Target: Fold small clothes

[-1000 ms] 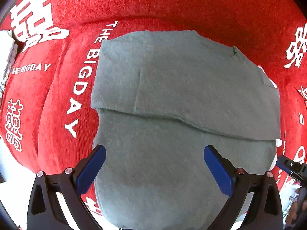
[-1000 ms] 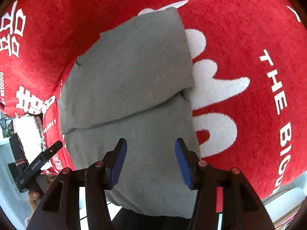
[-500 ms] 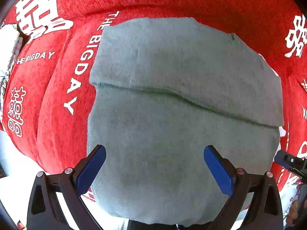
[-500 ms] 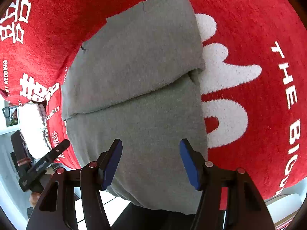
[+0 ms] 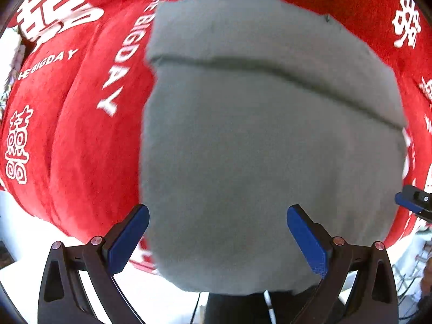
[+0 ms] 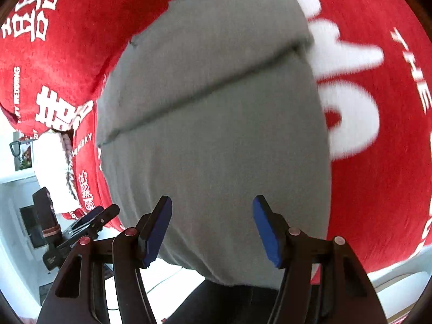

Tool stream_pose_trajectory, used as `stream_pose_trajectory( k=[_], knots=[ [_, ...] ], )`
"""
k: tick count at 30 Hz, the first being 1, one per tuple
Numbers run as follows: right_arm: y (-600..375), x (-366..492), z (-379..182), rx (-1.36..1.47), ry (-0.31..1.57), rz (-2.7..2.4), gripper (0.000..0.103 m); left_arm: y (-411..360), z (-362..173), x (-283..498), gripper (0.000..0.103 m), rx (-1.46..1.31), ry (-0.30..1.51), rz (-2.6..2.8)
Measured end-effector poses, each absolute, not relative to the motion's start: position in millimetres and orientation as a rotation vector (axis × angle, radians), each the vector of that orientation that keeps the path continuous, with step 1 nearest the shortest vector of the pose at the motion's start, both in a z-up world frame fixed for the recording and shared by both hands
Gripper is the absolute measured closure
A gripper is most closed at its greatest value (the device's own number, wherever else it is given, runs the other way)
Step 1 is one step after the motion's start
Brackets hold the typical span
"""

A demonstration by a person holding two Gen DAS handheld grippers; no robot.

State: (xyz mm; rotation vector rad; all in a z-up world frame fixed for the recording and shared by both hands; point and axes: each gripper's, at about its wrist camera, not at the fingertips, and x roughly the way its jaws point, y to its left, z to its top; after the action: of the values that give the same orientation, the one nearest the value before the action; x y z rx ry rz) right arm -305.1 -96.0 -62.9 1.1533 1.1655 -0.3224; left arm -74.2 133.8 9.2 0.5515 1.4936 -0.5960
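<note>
Cloth fills more of both views than a second ago: the grey garment, its far part already folded over, lies on the red blanket, and both tools have closed in on its near edge, probably for the next fold. Left gripper is spread wide, empty; right gripper has just been opening and grips nothing. The blanket with white lettering drapes over what may be a cushion or table; the blur makes that hard to tell. Pale floor shows at the near edge
</note>
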Motion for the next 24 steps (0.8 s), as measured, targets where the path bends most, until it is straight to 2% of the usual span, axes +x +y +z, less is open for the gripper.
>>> stream_pose_trajectory(
  k=[12, 18, 24],
  knots=[
    [-10.2, -391.9, -125.9, 1.207, 1.314, -0.379, 0.037, 246.9, -48.5, -108.0, 0.001, 0.550, 1.628, -0.608],
    [-3.8, -404.4, -168.4, 1.193, 1.367, -0.419, 0.037, 249.2, -73.6, -133.3, 0.001, 0.520, 1.679, -0.649],
    [-4.7, -405.2, -178.9, 1.188, 1.328, -0.372, 0.036, 236.5, -79.5, -145.2, 0.002, 0.529, 1.687, -0.659]
  ],
)
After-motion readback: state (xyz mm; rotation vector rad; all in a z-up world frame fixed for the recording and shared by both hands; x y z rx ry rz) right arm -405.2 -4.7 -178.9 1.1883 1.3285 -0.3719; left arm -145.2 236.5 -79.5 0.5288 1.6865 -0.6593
